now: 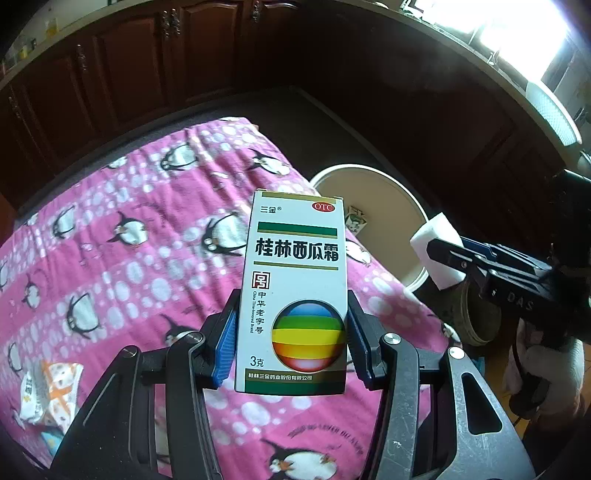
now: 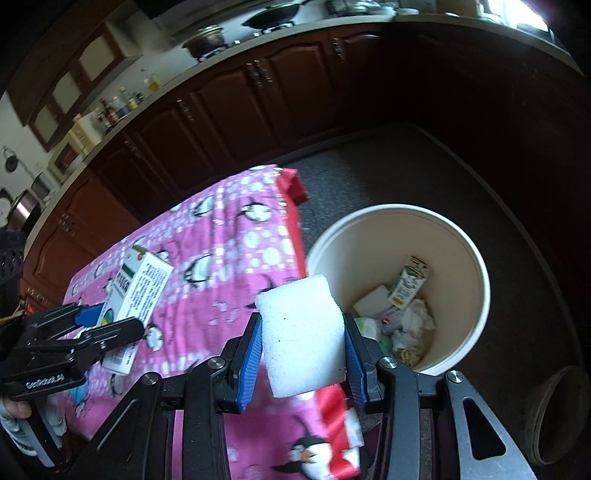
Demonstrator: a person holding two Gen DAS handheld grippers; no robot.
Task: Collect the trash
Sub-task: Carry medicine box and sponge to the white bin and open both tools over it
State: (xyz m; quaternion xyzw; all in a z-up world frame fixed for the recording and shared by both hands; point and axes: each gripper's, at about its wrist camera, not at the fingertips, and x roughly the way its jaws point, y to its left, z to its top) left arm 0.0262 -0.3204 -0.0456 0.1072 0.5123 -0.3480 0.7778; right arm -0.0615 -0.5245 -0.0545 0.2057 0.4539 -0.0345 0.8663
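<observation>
One box [image 1: 291, 291], one sponge [image 2: 301, 336], perhaps three wrappers [image 1: 48, 398].

I'm in a home kitchen: dark wood cabinets [image 2: 229, 110] under a long counter [image 2: 207, 62], wok [image 2: 273, 14] & pot [image 2: 207, 38] on the stove, sauce bottles [image 2: 122, 105] lined up, window [image 1: 517, 33] at the far end.

1. The white rectangular medicine carton [image 1: 293, 295] hides part of the cream round plastic bin [image 1: 402, 229] behind it.
2. The white foam block [image 2: 301, 336] covers the bin's near-left rim in the right wrist view.
3. The crumpled orange-and-white snack wrappers [image 1: 48, 395] carry print too small to read.
4. The bottles on the far kitchen worktop [image 2: 122, 103] are too small to identify.
</observation>
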